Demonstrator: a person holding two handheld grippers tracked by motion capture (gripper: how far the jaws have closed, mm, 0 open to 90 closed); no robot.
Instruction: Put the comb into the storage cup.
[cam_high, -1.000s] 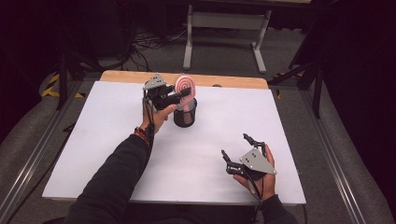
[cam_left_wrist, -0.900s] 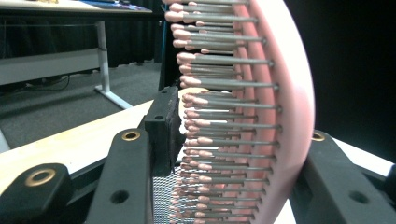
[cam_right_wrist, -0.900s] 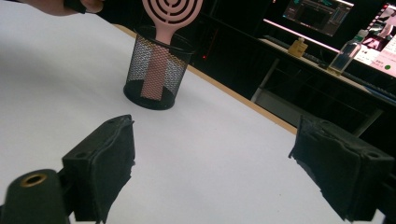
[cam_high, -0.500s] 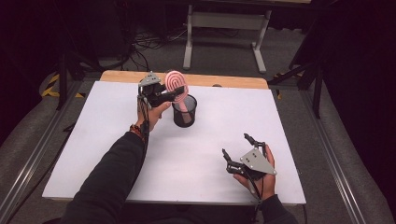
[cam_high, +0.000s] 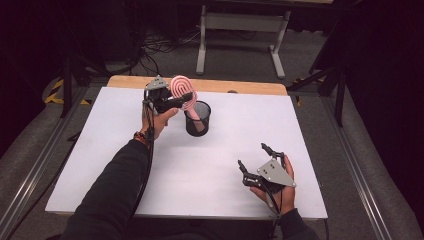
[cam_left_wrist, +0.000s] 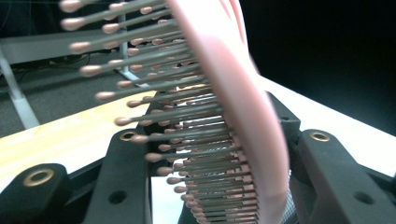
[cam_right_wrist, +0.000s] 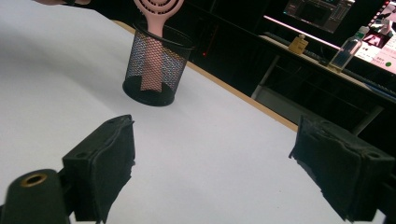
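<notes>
A pink hairbrush (cam_high: 181, 90) stands tilted to the left, its handle down inside a black mesh cup (cam_high: 197, 120) on the white table top (cam_high: 100, 165). My left gripper (cam_high: 179, 101) grips the brush head; its jaws have just been opening a little, with the head still between them. In the left gripper view the bristles of the hairbrush (cam_left_wrist: 243, 116) reach one jaw and its back lies against the other. My right gripper (cam_high: 252, 155) rests open near the front right of the table. From there the cup (cam_right_wrist: 156, 65) and hairbrush (cam_right_wrist: 156, 9) stand well ahead of its open right gripper (cam_right_wrist: 215, 154).
A wooden strip (cam_high: 240, 86) edges the table's far side. Behind it stands a grey desk frame (cam_high: 240, 30) on dark floor with cables. A bottle (cam_right_wrist: 345, 46) sits on a far shelf. Metal rails run along both sides of the table.
My left gripper has moved left with the brush head, so the brush leans further left in the cup. The right gripper has stayed where it was.
</notes>
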